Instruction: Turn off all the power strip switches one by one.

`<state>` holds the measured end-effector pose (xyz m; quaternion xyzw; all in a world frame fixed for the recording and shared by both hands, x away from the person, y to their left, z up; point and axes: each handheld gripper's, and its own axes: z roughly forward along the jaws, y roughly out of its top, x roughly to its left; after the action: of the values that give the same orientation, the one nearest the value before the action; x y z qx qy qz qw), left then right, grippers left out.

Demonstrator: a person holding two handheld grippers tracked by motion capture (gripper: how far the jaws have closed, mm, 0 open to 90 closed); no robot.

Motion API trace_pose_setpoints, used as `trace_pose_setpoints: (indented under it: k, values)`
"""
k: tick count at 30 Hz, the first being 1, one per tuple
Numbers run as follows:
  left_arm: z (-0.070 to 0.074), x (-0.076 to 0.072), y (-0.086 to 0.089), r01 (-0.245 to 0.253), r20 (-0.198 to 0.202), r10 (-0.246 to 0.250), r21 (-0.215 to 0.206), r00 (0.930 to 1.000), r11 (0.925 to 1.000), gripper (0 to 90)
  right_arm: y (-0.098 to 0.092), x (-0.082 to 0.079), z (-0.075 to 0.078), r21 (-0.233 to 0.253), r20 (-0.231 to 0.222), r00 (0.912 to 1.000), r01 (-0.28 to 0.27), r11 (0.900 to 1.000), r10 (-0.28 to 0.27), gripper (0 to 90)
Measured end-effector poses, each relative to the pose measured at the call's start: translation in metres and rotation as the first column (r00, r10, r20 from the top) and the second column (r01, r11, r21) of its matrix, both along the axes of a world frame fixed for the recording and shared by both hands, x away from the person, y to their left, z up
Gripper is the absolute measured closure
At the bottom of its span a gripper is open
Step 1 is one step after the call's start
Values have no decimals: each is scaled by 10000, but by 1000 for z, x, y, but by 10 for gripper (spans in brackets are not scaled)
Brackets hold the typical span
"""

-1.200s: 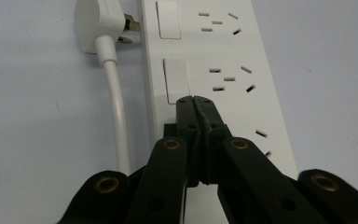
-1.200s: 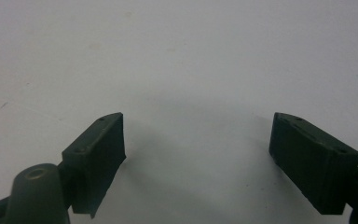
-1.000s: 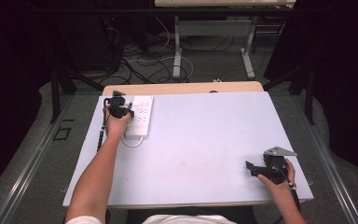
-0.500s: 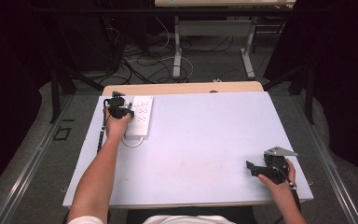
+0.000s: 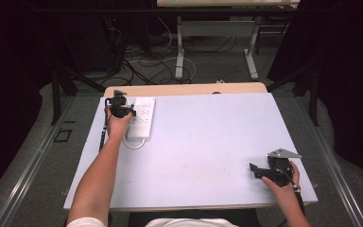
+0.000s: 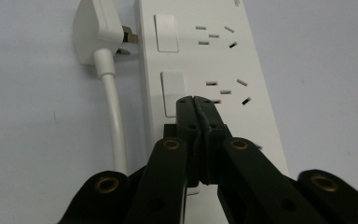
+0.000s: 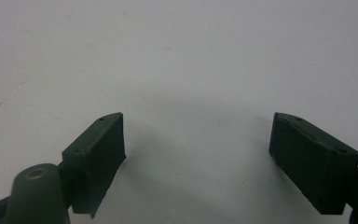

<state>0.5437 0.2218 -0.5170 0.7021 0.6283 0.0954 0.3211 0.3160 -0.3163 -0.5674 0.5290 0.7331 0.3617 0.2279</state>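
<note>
Right gripper view: right tool (image 7: 196,154) spread wide over bare white counter (image 7: 177,56), nothing between the jaws. Left gripper view: left tool (image 6: 196,103) pinched closed, tips pressed on the white power strip (image 6: 242,60) beside a rocker switch (image 6: 173,92); farther, white plug (image 6: 95,32) beside the strip's edge.

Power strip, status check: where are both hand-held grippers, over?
Left hand-held gripper shut, tips over power strip beside a rocker switch. Right hand-held gripper open, idle above bare table. Loose plug beside strip; nothing blocking.
</note>
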Motion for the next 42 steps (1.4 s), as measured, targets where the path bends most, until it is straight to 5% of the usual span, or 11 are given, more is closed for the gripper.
trace_pose_setpoints:
  k: [19,42]
  values:
    - [26,10,5,128,292,-123,-180,9995,9998,900,3,-1,1,-61,132,9999,-11,10000,12,176]
    - [3,28,3,-74,293,79,-176,9995,9998,900,8,-5,3,-122,368,9993,-11,9999,15,160]
